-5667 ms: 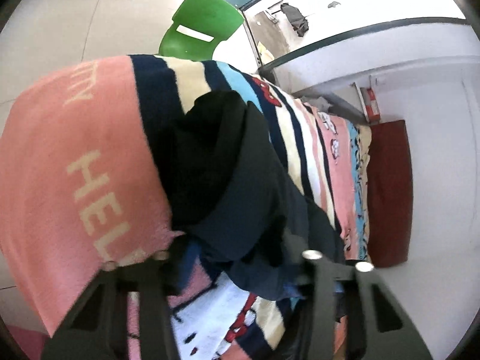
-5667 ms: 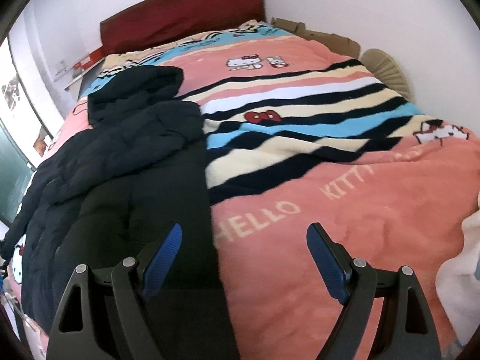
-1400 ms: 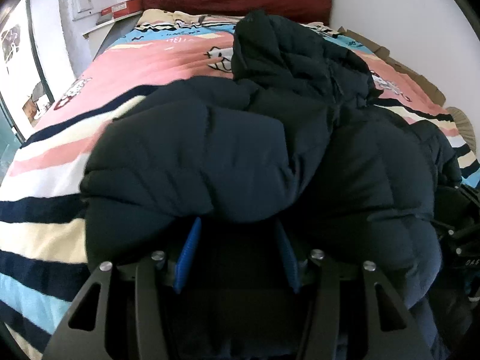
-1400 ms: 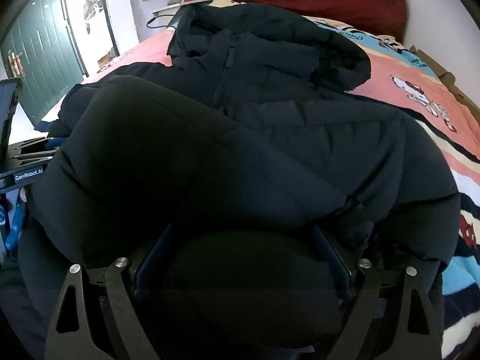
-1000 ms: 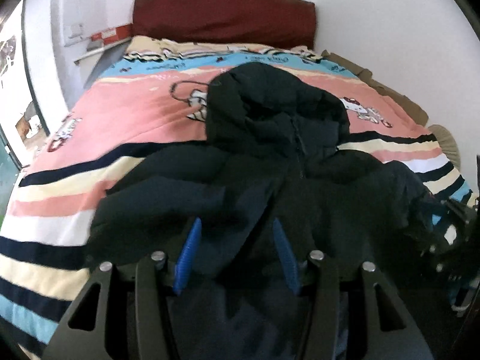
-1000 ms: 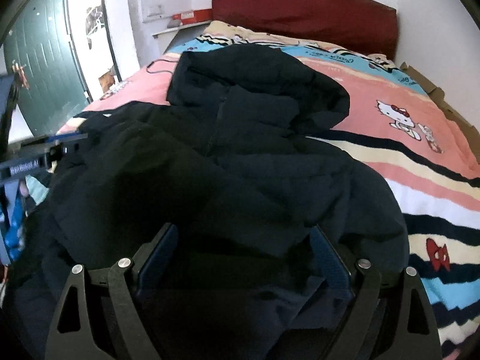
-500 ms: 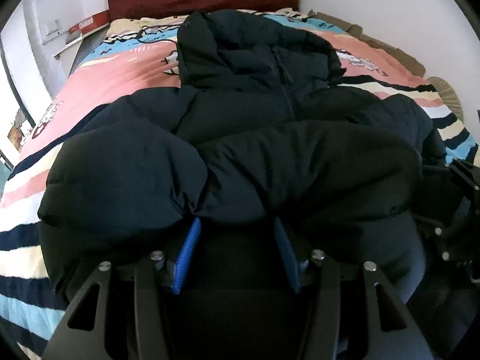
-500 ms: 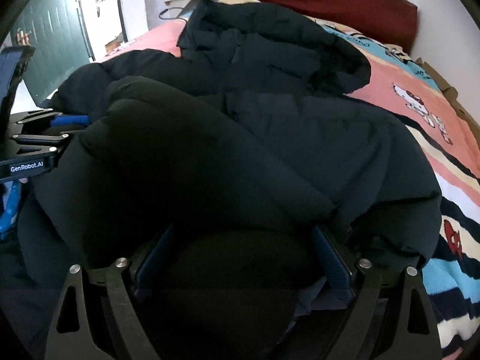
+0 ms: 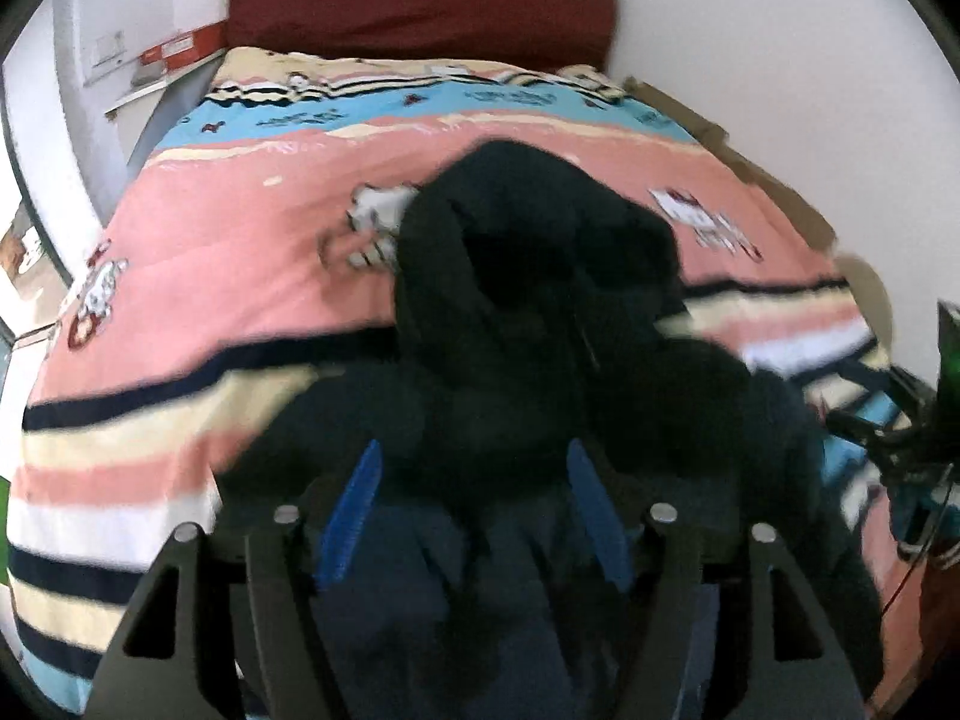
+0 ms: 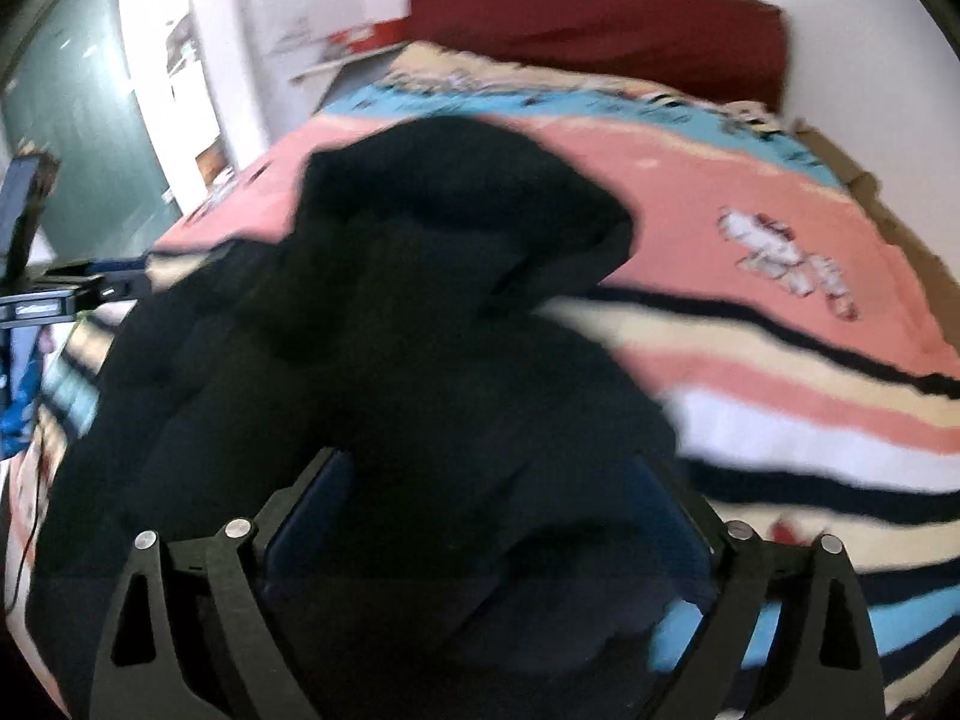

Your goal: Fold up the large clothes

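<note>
A large dark navy hooded puffer jacket (image 9: 540,324) lies on the striped pink bed blanket (image 9: 228,240), hood toward the headboard. My left gripper (image 9: 471,498) holds the jacket's near hem between its blue pads (image 9: 354,504). My right gripper (image 10: 480,510) grips the same hem further right, with jacket fabric (image 10: 420,312) bunched between its fingers. The right gripper shows at the right edge of the left wrist view (image 9: 900,420). The left gripper shows at the left edge of the right wrist view (image 10: 54,300). Both views are motion-blurred.
A dark red headboard (image 9: 420,6) stands against the white wall. A shelf with red boxes (image 9: 162,60) is on the left side. A green door (image 10: 66,138) is at far left. A brown cardboard strip (image 9: 720,138) runs along the bed's right edge.
Both grippers have pulled back and up with the jacket hem. The jacket has stretched out flatter toward me, and the hood lies further away than half a second ago.
</note>
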Available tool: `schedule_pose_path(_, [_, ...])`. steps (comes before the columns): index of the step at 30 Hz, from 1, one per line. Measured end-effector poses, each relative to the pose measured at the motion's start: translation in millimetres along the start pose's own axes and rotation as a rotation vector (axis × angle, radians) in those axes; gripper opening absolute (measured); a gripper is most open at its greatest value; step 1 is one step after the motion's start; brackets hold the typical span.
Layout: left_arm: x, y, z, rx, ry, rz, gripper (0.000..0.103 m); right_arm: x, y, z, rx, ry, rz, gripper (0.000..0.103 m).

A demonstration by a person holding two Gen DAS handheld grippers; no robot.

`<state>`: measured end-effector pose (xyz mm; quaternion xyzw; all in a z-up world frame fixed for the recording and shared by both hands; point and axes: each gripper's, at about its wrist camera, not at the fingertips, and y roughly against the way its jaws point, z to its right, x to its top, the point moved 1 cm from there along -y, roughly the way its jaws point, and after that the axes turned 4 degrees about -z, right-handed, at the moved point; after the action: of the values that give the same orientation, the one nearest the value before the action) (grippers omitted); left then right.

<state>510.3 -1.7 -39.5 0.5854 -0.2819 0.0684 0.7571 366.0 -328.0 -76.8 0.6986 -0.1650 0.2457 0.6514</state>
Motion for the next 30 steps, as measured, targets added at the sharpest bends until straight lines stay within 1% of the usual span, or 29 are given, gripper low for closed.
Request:
schedule_pose_path(3, [48.3,-17.9,-18.2,-0.022,0.045,-0.012,0.064,38.3,-10.7,33.4,0.000,-0.086,0.020,0.098])
schedule_pose_path(4, [61.3,-24.8,-23.1,-0.026,0.051,-0.013,0.064,55.6,-16.6,46.5,-0.005,-0.112,0.037,0.098])
schedule_pose_path(6, [90.5,-40.8,-30.5,-0.039,0.070,-0.011,0.064,81.2,-28.7,61.4,-0.008,-0.137,0.054,0.099])
schedule_pose_path(7, [103.2,-49.0,-34.3,-0.057,0.083,-0.009,0.064,99.3,-38.5,69.6,-0.009,-0.149,0.067,0.100])
schedule_pose_path(11, [145.6,-83.8,-50.3,-0.199,0.176,0.018,0.064,151.1,-76.6,84.2,0.000,-0.165,0.099,0.101])
schedule_pose_path(12, [153.8,-92.7,-52.9,-0.223,0.192,0.023,0.064,164.2,-88.3,84.7,0.006,-0.158,0.107,0.101])
schedule_pose_path(13, [161.1,-102.8,-53.7,-0.226,0.199,0.024,0.064,172.5,-96.6,85.3,0.012,-0.155,0.109,0.101])
schedule_pose_path(15, [171.9,-122.9,-54.7,-0.224,0.200,0.006,0.064,192.8,-121.9,83.0,0.035,-0.142,0.108,0.101])
schedule_pose_path(18, [180.6,-148.8,-54.5,-0.240,0.201,-0.031,0.064,212.5,-154.8,73.7,0.054,-0.122,0.105,0.101])
schedule_pose_path(21, [184.2,-169.0,-53.4,-0.290,0.201,-0.053,0.064,226.3,-184.8,68.3,0.062,-0.112,0.091,0.102])
schedule_pose_path(26, [180.6,-196.8,-49.8,-0.343,0.180,-0.113,0.064,237.0,-225.2,66.1,0.062,-0.119,0.064,0.102])
schedule_pose_path(30, [172.1,-210.8,-51.9,-0.361,0.202,-0.109,0.064,233.1,-252.2,69.8,0.101,-0.158,0.032,0.102])
